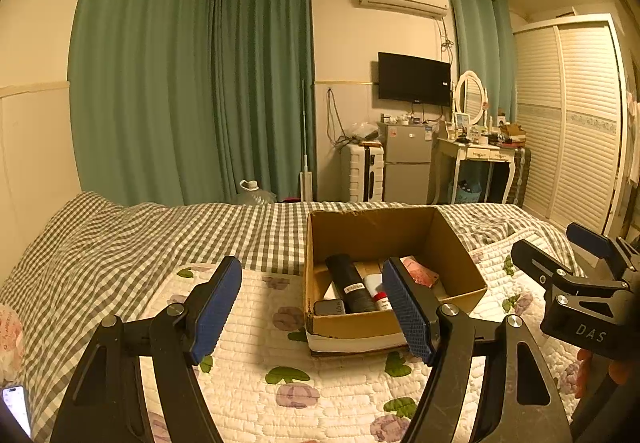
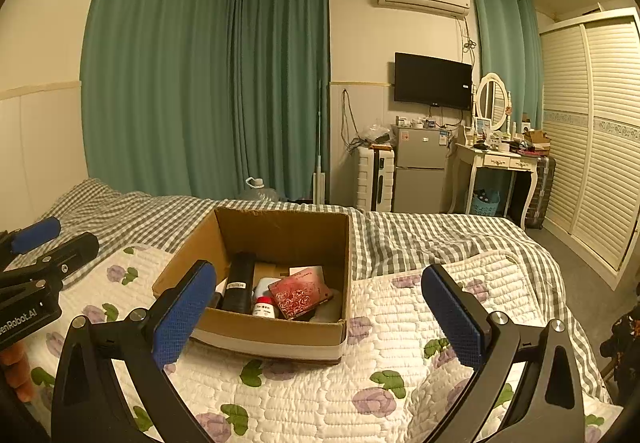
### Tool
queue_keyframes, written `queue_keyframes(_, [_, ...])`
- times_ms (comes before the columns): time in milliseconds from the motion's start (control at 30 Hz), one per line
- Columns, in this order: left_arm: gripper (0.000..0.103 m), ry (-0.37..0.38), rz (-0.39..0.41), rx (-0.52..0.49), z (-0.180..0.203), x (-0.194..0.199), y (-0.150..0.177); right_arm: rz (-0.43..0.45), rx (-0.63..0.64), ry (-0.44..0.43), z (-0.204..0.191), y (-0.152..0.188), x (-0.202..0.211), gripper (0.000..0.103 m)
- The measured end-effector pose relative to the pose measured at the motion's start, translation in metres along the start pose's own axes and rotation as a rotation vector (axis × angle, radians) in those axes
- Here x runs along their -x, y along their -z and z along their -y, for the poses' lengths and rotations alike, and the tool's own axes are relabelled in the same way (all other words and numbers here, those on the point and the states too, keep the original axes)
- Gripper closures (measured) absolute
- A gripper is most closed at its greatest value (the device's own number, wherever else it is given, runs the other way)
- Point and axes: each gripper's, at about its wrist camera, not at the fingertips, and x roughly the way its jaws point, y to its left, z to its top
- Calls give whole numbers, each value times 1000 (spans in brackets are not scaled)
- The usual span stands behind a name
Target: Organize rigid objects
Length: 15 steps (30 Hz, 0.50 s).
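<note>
Your left tongs (image 1: 312, 307) and right tongs (image 2: 320, 313) are both spread wide and hold nothing, hovering over the floral quilt (image 2: 392, 327), probably because nothing loose lies near. Just beyond, the cardboard box (image 2: 276, 331) sits on the bed, already holding the black cylinder (image 2: 239, 283), small bottle (image 2: 265, 306) and red case (image 2: 300, 297).

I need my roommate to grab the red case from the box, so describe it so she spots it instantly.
On the bed's floral quilt sits an open brown cardboard box. Inside it, toward the right, a flat red rectangular case embossed with roses leans tilted. Its neighbours are a black cylinder and a small white red-capped bottle; it alone is red and patterned.
</note>
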Motion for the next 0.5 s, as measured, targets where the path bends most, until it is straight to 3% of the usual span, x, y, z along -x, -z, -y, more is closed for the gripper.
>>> queue_keyframes(500, [27, -1, 2, 0, 1, 1, 0, 0, 2, 1, -1, 2, -1, 0])
